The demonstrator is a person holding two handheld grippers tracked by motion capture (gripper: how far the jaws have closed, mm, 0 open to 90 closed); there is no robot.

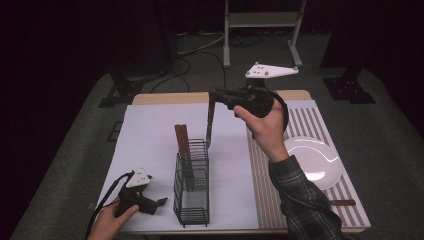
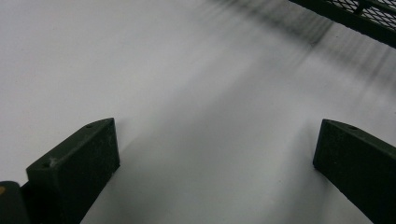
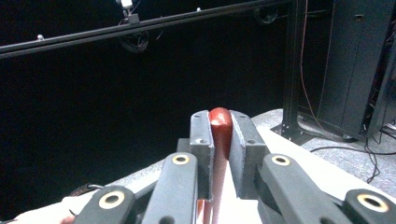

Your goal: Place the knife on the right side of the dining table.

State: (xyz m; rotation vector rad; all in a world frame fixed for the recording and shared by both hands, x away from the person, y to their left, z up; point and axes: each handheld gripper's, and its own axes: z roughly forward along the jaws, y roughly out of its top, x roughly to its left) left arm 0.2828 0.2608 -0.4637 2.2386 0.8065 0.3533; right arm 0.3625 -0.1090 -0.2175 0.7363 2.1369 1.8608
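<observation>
A black wire caddy [image 1: 191, 187] stands on the white mat [image 1: 150, 130]; two brown-handled utensils [image 1: 182, 142] stick up from its far compartment. My right gripper [image 1: 214, 95] is raised behind the caddy, shut on the top of a third brown-handled utensil [image 1: 210, 122] that hangs straight down, its lower end just behind the caddy's far rim. In the right gripper view the reddish handle tip [image 3: 220, 122] is pinched between the jaws of my right gripper [image 3: 221, 135]. My left gripper [image 1: 161, 201] rests low on the mat left of the caddy, open and holding nothing [image 2: 217, 154].
A white plate [image 1: 315, 160] lies on a striped placemat [image 1: 350, 205] at the right, with another brown-handled utensil [image 1: 342, 202] near its front edge. The caddy's corner [image 2: 355, 18] shows at the top right of the left gripper view. Stands and cables sit beyond the table.
</observation>
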